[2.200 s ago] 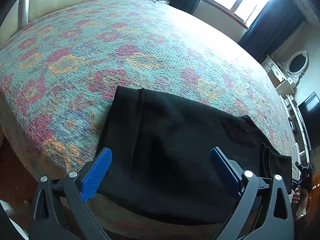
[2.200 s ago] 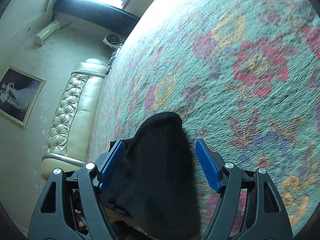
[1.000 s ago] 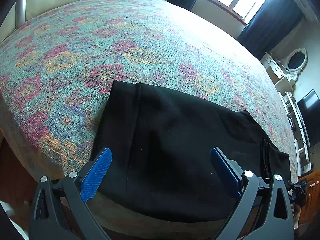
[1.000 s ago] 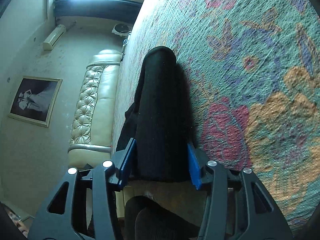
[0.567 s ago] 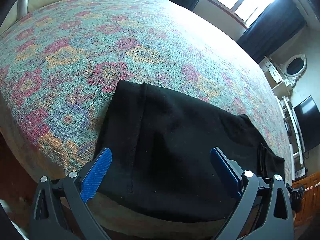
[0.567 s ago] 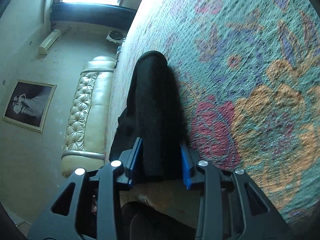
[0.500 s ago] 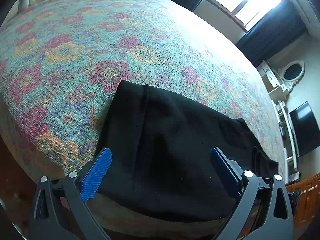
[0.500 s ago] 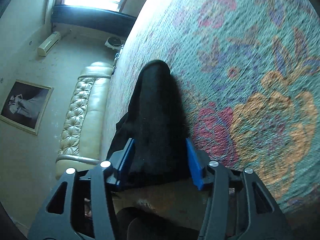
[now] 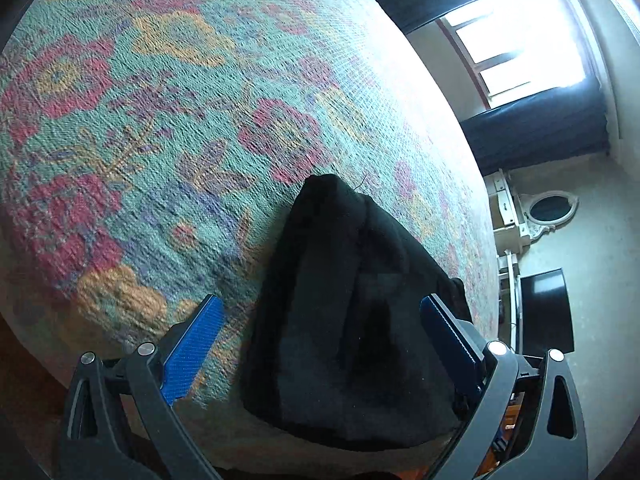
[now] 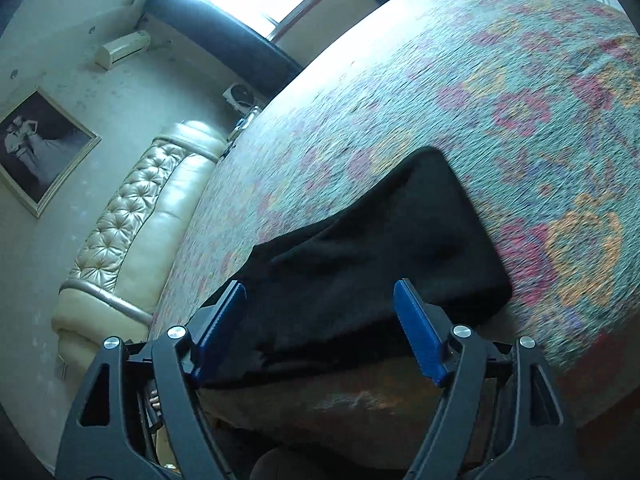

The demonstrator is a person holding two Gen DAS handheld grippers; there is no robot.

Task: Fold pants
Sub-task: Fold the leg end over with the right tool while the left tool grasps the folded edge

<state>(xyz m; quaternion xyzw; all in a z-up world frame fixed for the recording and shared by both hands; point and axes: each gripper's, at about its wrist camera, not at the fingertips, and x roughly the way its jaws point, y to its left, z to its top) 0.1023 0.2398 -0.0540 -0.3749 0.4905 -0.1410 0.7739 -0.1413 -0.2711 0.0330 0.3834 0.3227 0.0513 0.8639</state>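
Right gripper (image 10: 320, 328) jaws opening, off pants (image 10: 384, 248).

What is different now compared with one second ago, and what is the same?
The right gripper has let go of the black pants: its jaws are opening and it has pulled back and up. The left gripper stayed open, holding nothing. The pants remain folded on the floral bedspread.

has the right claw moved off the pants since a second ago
Yes. The right claw has pulled back and up: the black pants, earlier squeezed between its pads, now lie flat on the floral bedspread, jaws opening.
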